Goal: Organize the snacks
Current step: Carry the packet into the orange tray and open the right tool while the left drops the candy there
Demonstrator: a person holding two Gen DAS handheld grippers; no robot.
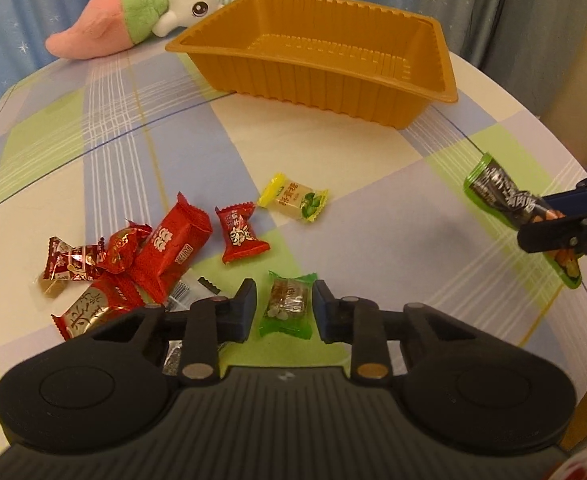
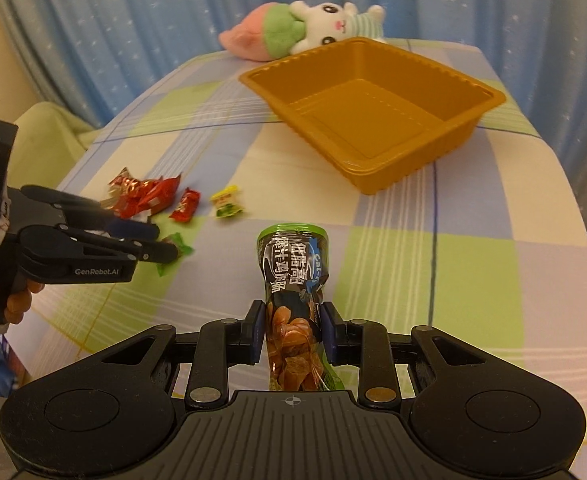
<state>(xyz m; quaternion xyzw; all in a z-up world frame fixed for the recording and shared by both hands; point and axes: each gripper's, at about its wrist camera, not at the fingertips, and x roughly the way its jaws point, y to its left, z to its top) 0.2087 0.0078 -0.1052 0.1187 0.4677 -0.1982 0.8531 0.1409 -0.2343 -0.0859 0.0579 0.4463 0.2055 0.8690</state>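
Observation:
My left gripper point(image 1: 284, 304) is open, its fingers on either side of a green-wrapped candy point(image 1: 286, 307) on the table, a small gap each side. A pile of red-wrapped snacks point(image 1: 133, 264) lies to its left, with a red candy point(image 1: 240, 234) and a yellow candy point(image 1: 293, 197) beyond. My right gripper point(image 2: 291, 330) is shut on a black-and-green snack pouch point(image 2: 293, 276); it also shows in the left wrist view point(image 1: 509, 200). The empty orange tray point(image 1: 413, 80) stands at the back, also in the right wrist view point(image 2: 445, 144).
A plush rabbit with a pink carrot point(image 1: 149, 12) lies behind the tray. A checked cloth point(image 1: 93, 140) covers the table. Blue curtains point(image 2: 113, 32) hang behind. The left gripper point(image 2: 161, 246) shows at the left of the right wrist view.

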